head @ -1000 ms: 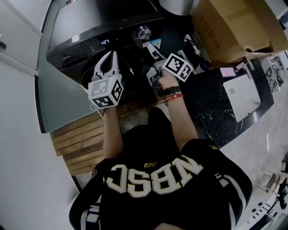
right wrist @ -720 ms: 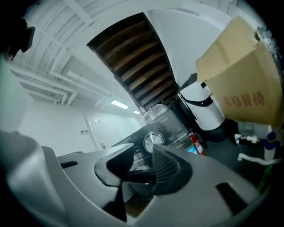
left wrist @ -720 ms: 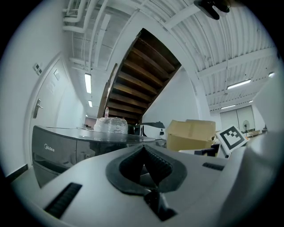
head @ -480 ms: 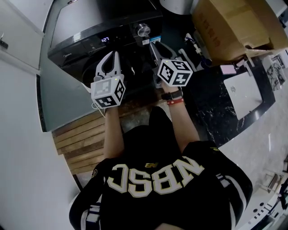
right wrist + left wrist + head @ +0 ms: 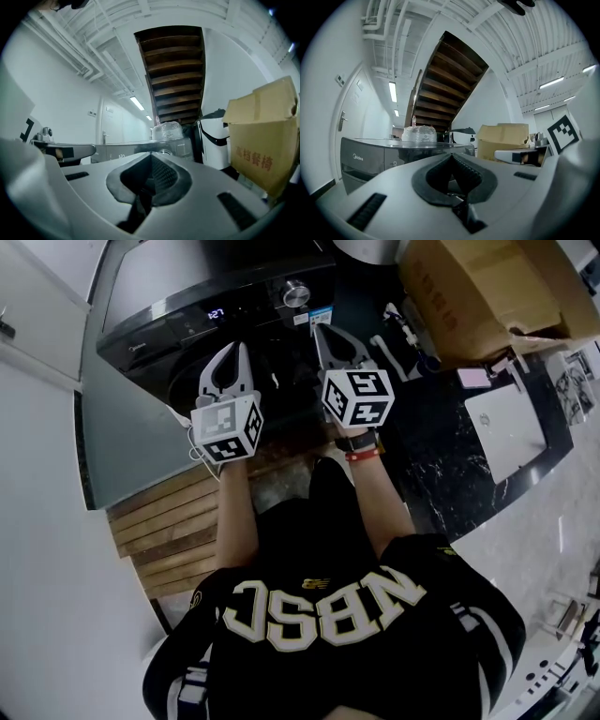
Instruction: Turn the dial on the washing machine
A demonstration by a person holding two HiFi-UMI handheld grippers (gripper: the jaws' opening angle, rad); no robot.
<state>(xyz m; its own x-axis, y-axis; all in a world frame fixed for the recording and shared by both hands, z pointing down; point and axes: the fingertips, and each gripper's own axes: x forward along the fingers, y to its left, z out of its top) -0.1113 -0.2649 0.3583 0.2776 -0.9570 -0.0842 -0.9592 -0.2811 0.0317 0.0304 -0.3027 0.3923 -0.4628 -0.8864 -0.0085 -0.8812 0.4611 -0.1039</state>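
Observation:
The dark washing machine (image 5: 178, 282) stands ahead of me, with its silver dial (image 5: 296, 293) at the right end of the control panel beside a lit display (image 5: 216, 313). My right gripper (image 5: 323, 331) is shut with nothing in it; its tips hang a short way below the dial, apart from it. In the right gripper view the dial (image 5: 164, 151) shows just past the closed tips (image 5: 151, 153). My left gripper (image 5: 232, 351) is also shut and holds nothing, in front of the machine's door; its closed tips (image 5: 451, 155) point over the machine (image 5: 370, 154).
A large cardboard box (image 5: 487, 287) stands right of the machine, on a black marbled counter (image 5: 450, 474) with a white laptop-like slab (image 5: 506, 432). A wooden slatted step (image 5: 169, 531) lies by my feet. A plastic-wrapped bundle (image 5: 419, 134) sits on the machine's top.
The right gripper's jaws have closed. It has turned upright and drifted up and left toward the dial. The left gripper has barely moved.

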